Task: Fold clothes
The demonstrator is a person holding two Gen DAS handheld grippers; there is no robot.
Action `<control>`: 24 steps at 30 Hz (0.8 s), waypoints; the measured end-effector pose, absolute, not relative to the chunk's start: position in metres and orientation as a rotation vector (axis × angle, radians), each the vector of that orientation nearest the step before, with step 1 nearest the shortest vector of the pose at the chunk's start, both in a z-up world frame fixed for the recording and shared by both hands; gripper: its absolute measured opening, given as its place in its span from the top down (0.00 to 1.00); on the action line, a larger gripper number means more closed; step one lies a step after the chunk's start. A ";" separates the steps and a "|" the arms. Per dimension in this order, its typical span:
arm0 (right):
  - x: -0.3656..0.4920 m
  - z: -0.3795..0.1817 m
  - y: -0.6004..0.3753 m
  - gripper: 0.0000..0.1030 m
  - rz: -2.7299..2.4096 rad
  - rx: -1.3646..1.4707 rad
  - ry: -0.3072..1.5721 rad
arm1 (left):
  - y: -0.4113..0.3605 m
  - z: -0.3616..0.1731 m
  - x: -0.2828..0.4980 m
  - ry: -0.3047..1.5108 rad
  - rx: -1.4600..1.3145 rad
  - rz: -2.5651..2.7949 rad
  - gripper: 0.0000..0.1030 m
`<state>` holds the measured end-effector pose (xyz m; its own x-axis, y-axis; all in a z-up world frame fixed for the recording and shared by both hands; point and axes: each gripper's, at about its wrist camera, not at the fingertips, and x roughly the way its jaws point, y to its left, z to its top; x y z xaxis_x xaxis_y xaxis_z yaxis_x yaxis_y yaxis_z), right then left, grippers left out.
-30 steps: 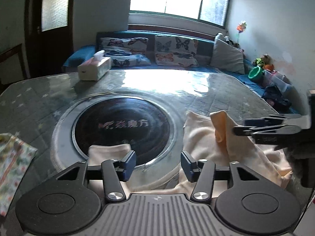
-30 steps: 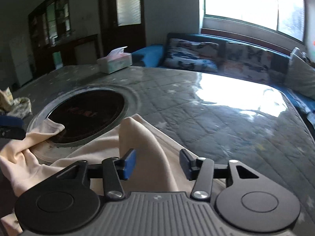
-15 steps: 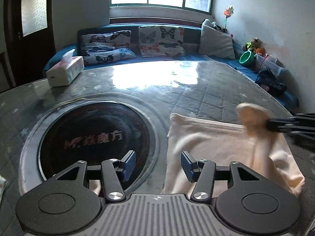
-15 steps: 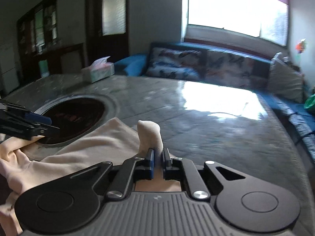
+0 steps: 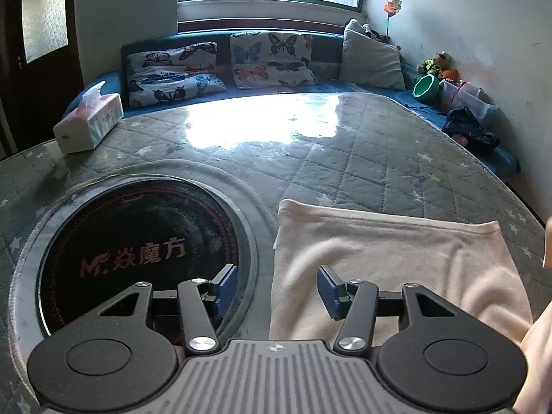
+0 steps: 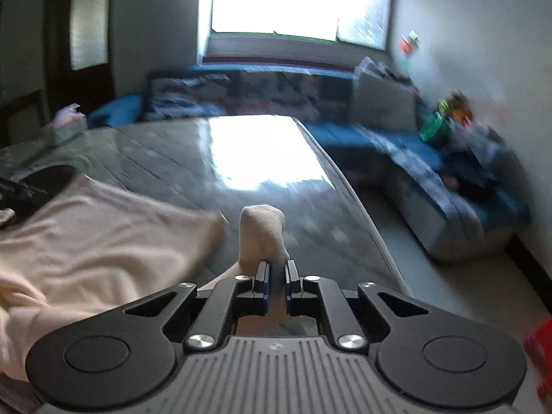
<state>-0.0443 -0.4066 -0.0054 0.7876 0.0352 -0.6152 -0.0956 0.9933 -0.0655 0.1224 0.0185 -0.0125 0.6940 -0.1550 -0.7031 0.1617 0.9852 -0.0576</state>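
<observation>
A cream garment (image 5: 396, 252) lies spread on the quilted grey tabletop (image 5: 362, 151), to the right of the round black induction cooktop (image 5: 138, 252) set into the table. Its far hem runs straight across, and its near right part rises off the surface toward the right edge of the left wrist view.

The left gripper (image 5: 277, 288) hovers with its jaws parted and nothing between them. The garment's left edge lies below the gap: the right blue pad (image 5: 327, 289) stands over the cloth, the left pad over the cooktop's rim. Whether the pads touch the fabric cannot be told.

The right gripper (image 6: 276, 277) has its jaws pressed together on a bunched corner of the garment (image 6: 262, 234), which sticks up as a small lump just beyond the fingertips, near the table's right edge. The rest of the cloth trails left across the tabletop. This view is blurred.

A tissue box (image 5: 88, 122) sits at the table's far left corner.
</observation>
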 end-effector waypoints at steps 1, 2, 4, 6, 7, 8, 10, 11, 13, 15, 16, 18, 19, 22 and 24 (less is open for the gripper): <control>-0.044 -0.010 -0.408 0.91 0.054 -0.097 0.676 | 0.018 -0.013 0.126 0.787 0.010 -0.178 0.47; -0.044 -0.012 -0.411 0.90 0.034 -0.097 0.682 | 0.017 -0.014 0.129 0.786 0.019 -0.176 0.47; -0.043 -0.010 -0.415 0.90 0.013 -0.092 0.674 | 0.014 -0.015 0.134 0.785 0.039 -0.172 0.47; -0.041 -0.006 -0.417 0.88 -0.004 -0.091 0.655 | 0.011 -0.016 0.140 0.783 0.053 -0.173 0.47; -0.041 -0.004 -0.417 0.87 -0.003 -0.093 0.639 | 0.010 -0.018 0.143 0.781 0.060 -0.174 0.47; -0.040 -0.001 -0.417 0.87 0.003 -0.091 0.623 | 0.009 -0.019 0.147 0.778 0.066 -0.176 0.47; -0.033 0.004 -0.413 0.85 0.040 -0.075 0.608 | 0.006 -0.022 0.154 0.773 0.079 -0.178 0.47; -0.029 0.004 -0.410 0.83 0.072 -0.058 0.611 | 0.005 -0.025 0.159 0.777 0.078 -0.184 0.47; -0.018 0.003 -0.403 0.82 0.143 -0.025 0.634 | 0.004 -0.029 0.167 0.780 0.072 -0.200 0.48; -0.005 -0.004 -0.393 0.82 0.207 -0.008 0.668 | 0.002 -0.032 0.173 0.784 0.070 -0.216 0.48; 0.003 -0.008 -0.388 0.82 0.223 -0.012 0.683 | 0.001 -0.034 0.175 0.784 0.070 -0.220 0.49; 0.018 -0.016 -0.380 0.81 0.247 -0.024 0.715 | -0.001 -0.037 0.179 0.789 0.075 -0.228 0.50; 0.024 -0.020 -0.379 0.81 0.249 -0.019 0.731 | -0.002 -0.038 0.182 0.793 0.078 -0.227 0.51; 0.043 -0.031 -0.376 0.80 0.257 -0.001 0.777 | -0.002 -0.040 0.185 0.788 0.065 -0.247 0.62; 0.055 -0.038 -0.376 0.80 0.261 0.019 0.809 | -0.002 -0.040 0.186 0.782 0.062 -0.266 0.74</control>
